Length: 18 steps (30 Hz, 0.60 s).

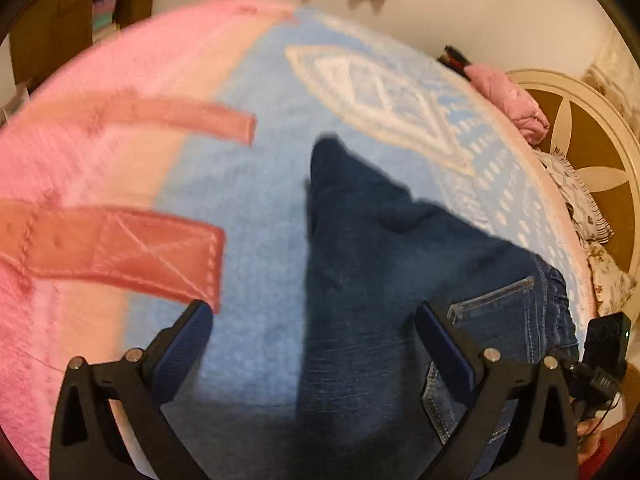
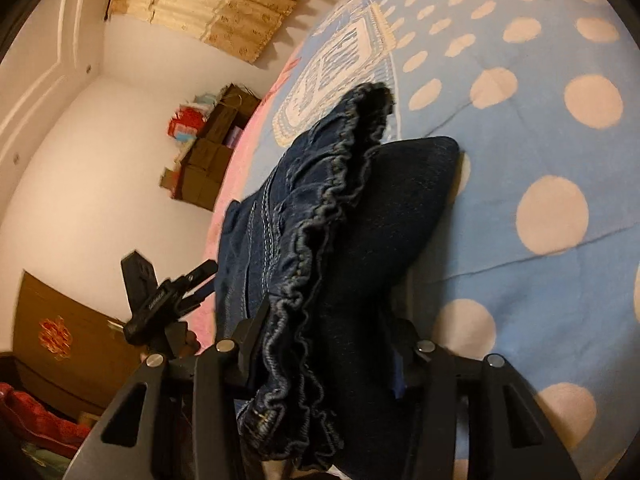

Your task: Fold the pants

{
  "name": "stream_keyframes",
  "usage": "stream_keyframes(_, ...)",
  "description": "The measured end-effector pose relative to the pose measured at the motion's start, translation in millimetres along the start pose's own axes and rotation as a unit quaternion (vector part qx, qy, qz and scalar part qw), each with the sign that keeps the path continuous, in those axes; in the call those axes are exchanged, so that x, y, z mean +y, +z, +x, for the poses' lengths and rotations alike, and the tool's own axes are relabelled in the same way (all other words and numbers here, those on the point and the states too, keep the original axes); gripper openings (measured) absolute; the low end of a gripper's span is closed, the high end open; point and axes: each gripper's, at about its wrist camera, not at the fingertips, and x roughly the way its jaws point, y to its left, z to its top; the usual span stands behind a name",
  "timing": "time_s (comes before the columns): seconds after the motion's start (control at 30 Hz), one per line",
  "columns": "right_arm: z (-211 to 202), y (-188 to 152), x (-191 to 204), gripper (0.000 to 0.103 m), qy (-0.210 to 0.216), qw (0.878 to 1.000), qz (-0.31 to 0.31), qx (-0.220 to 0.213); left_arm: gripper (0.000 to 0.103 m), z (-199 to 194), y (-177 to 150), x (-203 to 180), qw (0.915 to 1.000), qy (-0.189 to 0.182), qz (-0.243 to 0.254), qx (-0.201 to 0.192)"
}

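Right wrist view shows my right gripper point(image 2: 326, 364) with the gathered elastic waistband point(image 2: 320, 224) of the dark jeans point(image 2: 380, 216) bunched between its fingers; I judge the pads pinch it. The jeans lie on the blue blanket point(image 2: 540, 128), already doubled over. From the left wrist, my left gripper point(image 1: 314, 336) stands wide apart and empty, above the denim, whose leg runs away from me toward its far end point(image 1: 328, 152). That long axis decides my next fold, I think.
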Motion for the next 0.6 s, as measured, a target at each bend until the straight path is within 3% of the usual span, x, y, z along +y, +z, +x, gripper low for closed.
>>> stream_keyframes(0.1, 1.4, -1.6, 2.5, 0.044, -0.009, 1.0, -0.006, -0.007, 0.103, 12.7, -5.4, -25.7, 0.9975, 0.021, 0.067, 0.01)
stream_keyframes(0.23, -0.8, 0.4, -0.6, 0.045, -0.002, 1.0, 0.014, -0.026, 0.101, 19.7, -13.8, -37.3, 0.9953, 0.028, 0.092, 0.008)
stream_keyframes(0.27, -1.4, -0.2, 1.2, 0.045, -0.009, 1.0, 0.013, -0.026, 0.096, 17.4, -13.4, -33.7, 0.9964, 0.017, 0.083, 0.007)
stream_keyframes(0.33, -1.2, 0.8, 7.4, 0.042, -0.027, 0.999, 0.003, -0.024, 0.044, 8.1, -10.4, -25.3, 0.9978, -0.034, 0.057, 0.002)
stream_keyframes(0.5, -5.4, 5.2, 34.3, 0.031, -0.062, 0.998, -0.021, -0.022, 0.015, -5.5, -6.3, -18.0, 0.9979, -0.06, 0.021, -0.011)
stream_keyframes(0.6, -16.5, 11.0, 61.8, 0.031, -0.056, 0.997, -0.041, -0.03, 0.013, -18.9, -4.9, -26.5, 0.9972, -0.063, 0.034, -0.023)
